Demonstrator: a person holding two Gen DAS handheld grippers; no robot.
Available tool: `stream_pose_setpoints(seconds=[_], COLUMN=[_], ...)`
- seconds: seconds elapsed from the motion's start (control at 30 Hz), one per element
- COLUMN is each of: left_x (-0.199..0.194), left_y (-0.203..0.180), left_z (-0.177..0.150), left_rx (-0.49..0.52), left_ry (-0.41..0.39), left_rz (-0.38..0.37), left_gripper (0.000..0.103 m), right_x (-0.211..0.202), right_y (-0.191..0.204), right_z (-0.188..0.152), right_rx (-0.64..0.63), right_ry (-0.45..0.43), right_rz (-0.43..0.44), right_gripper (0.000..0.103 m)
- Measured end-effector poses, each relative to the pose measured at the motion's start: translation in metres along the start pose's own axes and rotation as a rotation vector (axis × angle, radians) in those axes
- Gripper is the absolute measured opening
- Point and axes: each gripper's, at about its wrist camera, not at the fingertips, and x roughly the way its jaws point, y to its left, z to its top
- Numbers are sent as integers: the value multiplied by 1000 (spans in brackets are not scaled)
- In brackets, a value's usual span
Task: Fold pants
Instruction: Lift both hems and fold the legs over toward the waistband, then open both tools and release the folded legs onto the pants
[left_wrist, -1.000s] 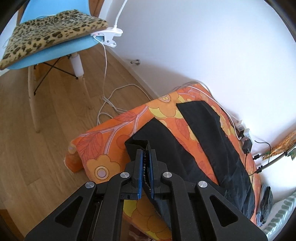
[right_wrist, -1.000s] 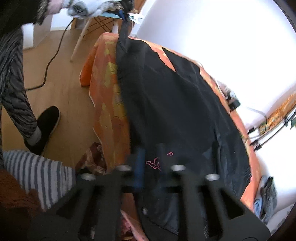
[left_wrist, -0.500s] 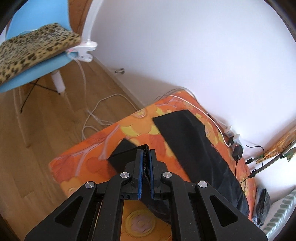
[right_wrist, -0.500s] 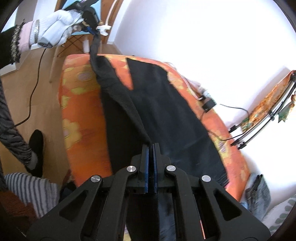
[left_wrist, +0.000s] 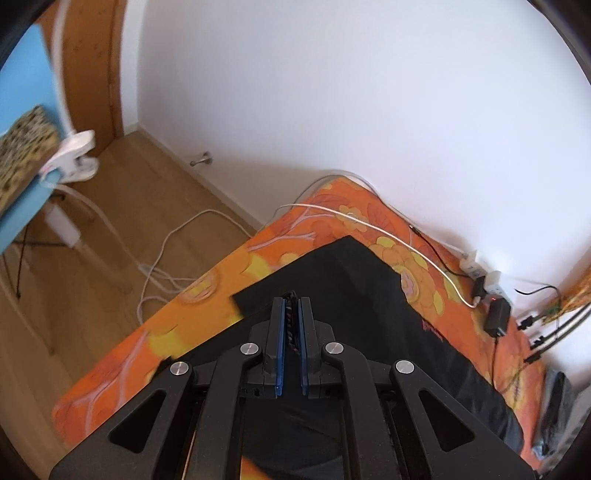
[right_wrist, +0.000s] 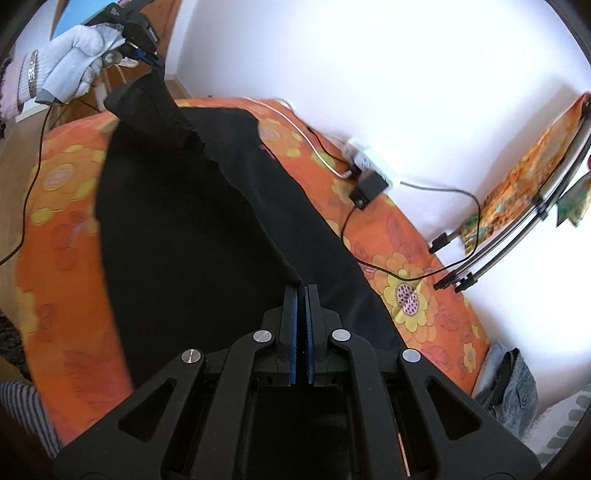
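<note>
Black pants (right_wrist: 177, 236) lie spread over an orange flowered bed cover (right_wrist: 55, 206). My right gripper (right_wrist: 302, 290) is shut on the raised edge of the pants, which runs as a lifted fold up to the left. At the far end of that fold my left gripper (right_wrist: 149, 59), held by a white-gloved hand (right_wrist: 74, 70), pinches the cloth high above the bed. In the left wrist view the left gripper (left_wrist: 291, 301) is shut on black fabric, with the pants (left_wrist: 369, 295) lying below it near the corner of the bed (left_wrist: 295, 229).
White and black cables (left_wrist: 388, 240) cross the bed by the wall toward chargers (left_wrist: 495, 314). A blue chair (left_wrist: 22, 206) with a leopard-print cushion stands on the wooden floor (left_wrist: 129, 221) at left. Grey clothing (right_wrist: 513, 380) and a drying rack (right_wrist: 517, 229) are at right.
Both grippers have swept across the bed toward the wall, carrying one leg of the pants over the other. The gap of orange cover between the legs is gone.
</note>
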Motion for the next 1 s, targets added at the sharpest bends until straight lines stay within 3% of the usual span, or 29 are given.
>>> stream_pose_setpoints(seconds=[0.5,0.9,0.97,1.0], left_x=[107,156,157,156], left_y=[-89,-113,-113,-112], left_z=[49,56,55,55], left_rx=[85,127,133,127], left_ry=[9,14,21,24], left_rz=[85,168,178,179], left_gripper=[5,5,6,8], right_x=[93,159,163,164], right_y=[-75,-105,-109,-111], right_z=[1,13,13,13], right_rx=[101,120,141,148], right_ry=[69,124,130,125], right_rz=[36,43,57,51], right_gripper=[4,4,8,18])
